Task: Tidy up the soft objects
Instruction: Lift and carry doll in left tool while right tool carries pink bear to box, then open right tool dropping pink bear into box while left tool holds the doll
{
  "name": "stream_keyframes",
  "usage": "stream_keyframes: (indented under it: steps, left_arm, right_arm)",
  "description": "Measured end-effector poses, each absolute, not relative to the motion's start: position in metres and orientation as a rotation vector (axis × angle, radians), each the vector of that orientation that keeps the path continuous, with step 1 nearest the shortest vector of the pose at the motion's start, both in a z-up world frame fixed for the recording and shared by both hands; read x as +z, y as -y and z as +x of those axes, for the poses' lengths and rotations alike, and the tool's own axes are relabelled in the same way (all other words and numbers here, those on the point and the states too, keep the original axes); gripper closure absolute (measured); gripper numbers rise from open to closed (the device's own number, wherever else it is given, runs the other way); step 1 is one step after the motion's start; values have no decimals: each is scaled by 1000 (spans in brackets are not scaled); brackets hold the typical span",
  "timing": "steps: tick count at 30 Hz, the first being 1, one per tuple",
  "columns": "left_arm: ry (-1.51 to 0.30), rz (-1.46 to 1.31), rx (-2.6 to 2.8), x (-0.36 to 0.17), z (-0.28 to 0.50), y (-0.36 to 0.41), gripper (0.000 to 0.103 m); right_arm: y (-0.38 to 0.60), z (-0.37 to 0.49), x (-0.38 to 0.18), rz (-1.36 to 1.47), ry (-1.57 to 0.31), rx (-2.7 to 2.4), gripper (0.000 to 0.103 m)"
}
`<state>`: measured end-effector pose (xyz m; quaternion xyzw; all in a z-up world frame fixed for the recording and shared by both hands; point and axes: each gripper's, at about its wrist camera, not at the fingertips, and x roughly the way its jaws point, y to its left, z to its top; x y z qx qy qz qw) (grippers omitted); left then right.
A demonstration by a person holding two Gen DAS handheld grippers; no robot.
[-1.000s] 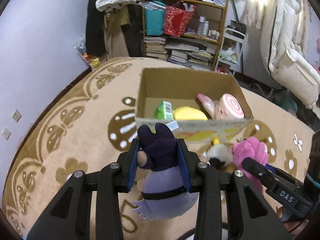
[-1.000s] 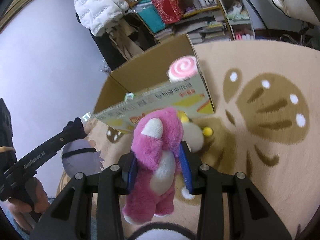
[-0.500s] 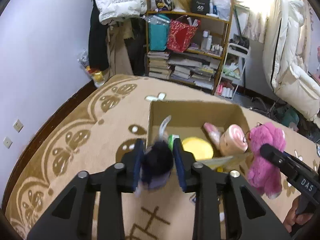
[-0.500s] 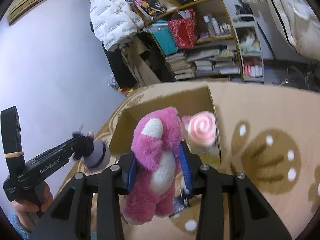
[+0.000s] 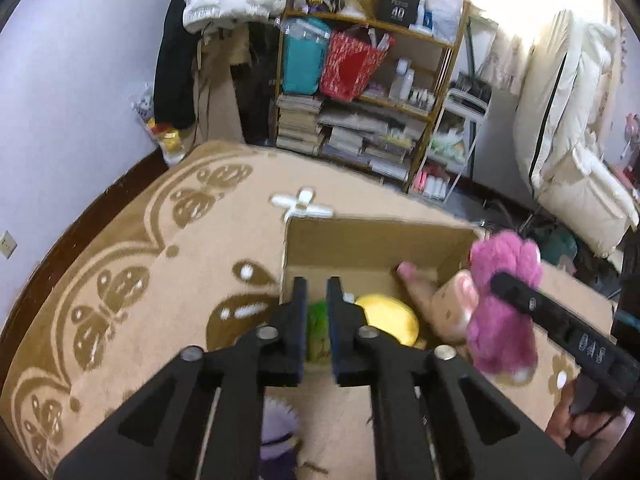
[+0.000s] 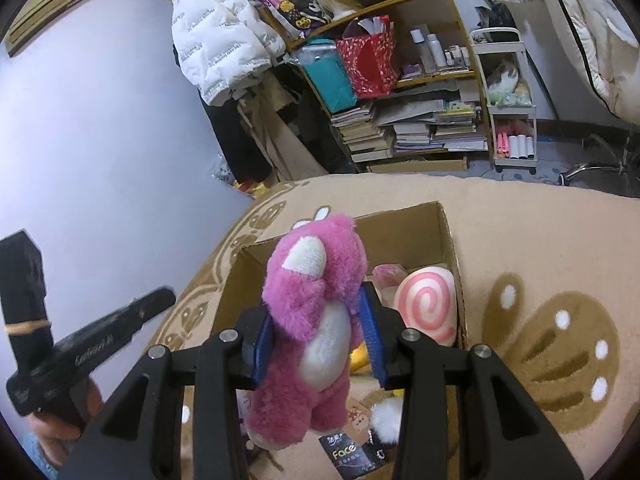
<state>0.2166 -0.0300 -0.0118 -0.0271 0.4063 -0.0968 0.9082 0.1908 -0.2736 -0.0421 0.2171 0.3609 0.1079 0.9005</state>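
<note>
Plush bear [image 6: 316, 320], pink with a white belly, hangs upright in the right gripper [image 6: 318, 344], whose jaws are clenched on its waist, over the near edge of the box [image 6: 450, 240]. It looks light and yielding, its fur bulging around the blue pads, so a mid-body hold suits it; an ear or limb would probably stretch and swing. In the box lie a pink swirl toy [image 6: 426, 306], a yellow toy [image 5: 386, 318] and something green [image 5: 318, 322]. The left gripper [image 5: 317, 316] is squeezed shut with nothing between its jaws, at the box's near left corner. Below it a purple toy [image 5: 276, 434] lies on the rug [image 5: 140, 280]; it seems to be outside the box, though the jaws hide most of it.
</note>
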Motion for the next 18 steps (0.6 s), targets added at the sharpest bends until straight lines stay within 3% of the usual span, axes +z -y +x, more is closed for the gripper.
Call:
stream_keyframes:
  steps: [5, 8, 10, 15, 18]
  left_arm:
    - [-932, -60, -168, -34, 205, 20, 84]
    - [-983, -83, -142, -46, 201, 11, 63]
    - [-1010, -104, -133, -53, 197, 5, 36]
    - [-1061, -107, -71, -69, 191, -3, 9]
    - [-1073, -110, 7, -80, 187, -7, 4]
  right_arm:
    - [265, 203, -46, 411, -768, 234, 59]
    - [263, 206, -49, 412, -785, 218, 53]
    - [265, 206, -50, 435, -784, 214, 38]
    - [269, 202, -48, 432, -781, 207, 27]
    - [270, 199, -48, 426, -784, 204, 23]
